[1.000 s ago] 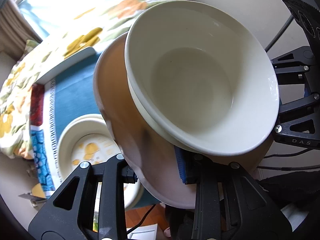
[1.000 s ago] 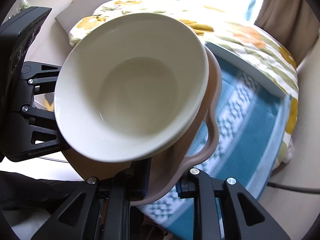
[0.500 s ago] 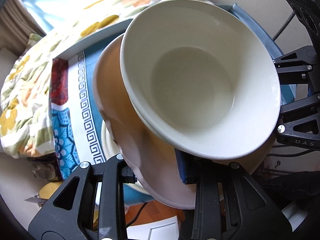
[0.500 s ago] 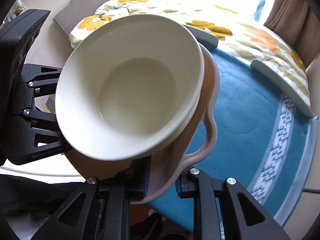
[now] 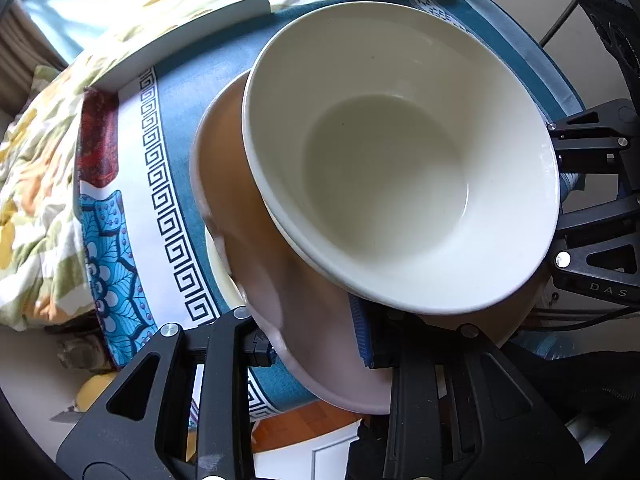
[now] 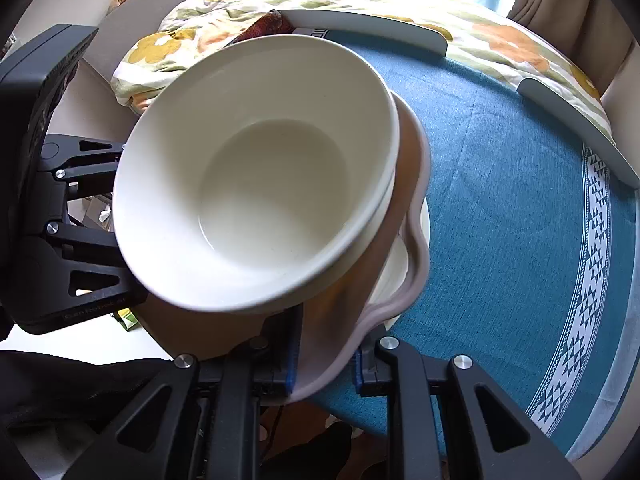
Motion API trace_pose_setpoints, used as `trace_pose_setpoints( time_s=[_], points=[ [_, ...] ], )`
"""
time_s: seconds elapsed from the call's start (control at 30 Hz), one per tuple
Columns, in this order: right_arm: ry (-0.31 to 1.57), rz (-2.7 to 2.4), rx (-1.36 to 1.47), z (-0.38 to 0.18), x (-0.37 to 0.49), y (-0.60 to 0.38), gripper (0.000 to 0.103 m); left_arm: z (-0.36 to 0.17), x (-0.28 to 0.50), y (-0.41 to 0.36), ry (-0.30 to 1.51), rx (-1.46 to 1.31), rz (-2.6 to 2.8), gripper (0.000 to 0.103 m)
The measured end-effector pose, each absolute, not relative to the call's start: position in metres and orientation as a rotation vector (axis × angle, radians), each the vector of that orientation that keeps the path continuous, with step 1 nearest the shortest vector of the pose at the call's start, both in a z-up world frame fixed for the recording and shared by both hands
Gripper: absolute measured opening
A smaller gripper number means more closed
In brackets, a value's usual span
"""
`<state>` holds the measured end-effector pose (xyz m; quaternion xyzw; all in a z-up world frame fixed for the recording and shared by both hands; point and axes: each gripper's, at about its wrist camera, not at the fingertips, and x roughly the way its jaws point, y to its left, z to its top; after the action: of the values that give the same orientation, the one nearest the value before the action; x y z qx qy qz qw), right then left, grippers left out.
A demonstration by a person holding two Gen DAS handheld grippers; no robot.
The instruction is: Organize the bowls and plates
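A pink wavy-rimmed plate (image 5: 256,248) carries a stack of cream bowls (image 5: 400,168). My left gripper (image 5: 312,340) is shut on the plate's near rim. My right gripper (image 6: 324,356) is shut on the opposite rim of the same plate (image 6: 416,248), with the bowls (image 6: 260,200) on top. The stack hangs above the blue tablecloth (image 6: 500,200). A cream plate (image 5: 220,268) lies on the cloth just under the pink plate's edge, and it also shows in the right wrist view (image 6: 396,268). Each gripper sees the other one behind the bowls.
The table has a raised grey rim (image 6: 576,128) along its far side. A flowered quilt (image 5: 36,184) lies beyond the table (image 6: 500,36). The cloth has a patterned border (image 5: 160,184). Wooden floor (image 5: 292,424) shows below the table's near edge.
Both grippers have carried the plate and bowls forward over the table and lower. The cream plate on the cloth is now mostly hidden beneath the pink plate.
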<state>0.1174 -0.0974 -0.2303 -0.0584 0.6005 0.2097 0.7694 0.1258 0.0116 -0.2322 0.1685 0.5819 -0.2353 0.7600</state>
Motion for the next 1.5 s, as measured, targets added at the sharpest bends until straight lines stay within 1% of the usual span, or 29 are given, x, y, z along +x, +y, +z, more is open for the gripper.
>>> trace_pose_setpoints(
  time_s=[0.3,0.7,1.03,1.13,1.17,1.2,1.23,1.27,1.3,1.33,1.37,1.5],
  points=[
    [1.303,0.427,-0.115,-0.238,0.116,-0.103,0.019,-0.242,0.127,0.016,1.278,0.355,-0.513,0.025],
    [1.326,0.374,-0.102,-0.236,0.118,-0.102,0.019,-0.238,0.131,0.017,1.273,0.385,-0.489,0.025],
    [1.370,0.348,-0.093,-0.233,0.121,-0.102,0.019,-0.234,0.132,0.014,1.311,0.395,-0.485,0.026],
    [1.366,0.335,-0.093,-0.228,0.119,-0.103,0.021,-0.234,0.130,0.013,1.317,0.406,-0.486,0.027],
    [1.364,0.327,-0.101,-0.226,0.118,-0.103,0.027,-0.234,0.129,0.012,1.318,0.411,-0.486,0.028],
    [1.365,0.321,-0.112,-0.224,0.118,-0.103,0.039,-0.233,0.128,0.012,1.319,0.414,-0.487,0.030],
    [1.366,0.315,-0.120,-0.223,0.116,-0.104,0.047,-0.232,0.127,0.011,1.320,0.414,-0.492,0.032],
    [1.361,0.313,-0.118,-0.221,0.114,-0.104,0.057,-0.230,0.126,0.010,1.318,0.414,-0.501,0.040],
    [1.357,0.314,-0.105,-0.219,0.113,-0.106,0.059,-0.228,0.124,0.009,1.310,0.428,-0.501,0.059],
    [1.357,0.312,-0.093,-0.219,0.112,-0.107,0.059,-0.225,0.122,0.007,1.294,0.444,-0.501,0.071],
    [1.356,0.302,-0.087,-0.217,0.110,-0.108,0.059,-0.222,0.120,0.007,1.279,0.452,-0.506,0.087],
    [1.333,0.283,-0.050,-0.208,0.103,-0.111,0.059,-0.210,0.116,0.007,1.255,0.448,-0.513,0.088]
  ],
)
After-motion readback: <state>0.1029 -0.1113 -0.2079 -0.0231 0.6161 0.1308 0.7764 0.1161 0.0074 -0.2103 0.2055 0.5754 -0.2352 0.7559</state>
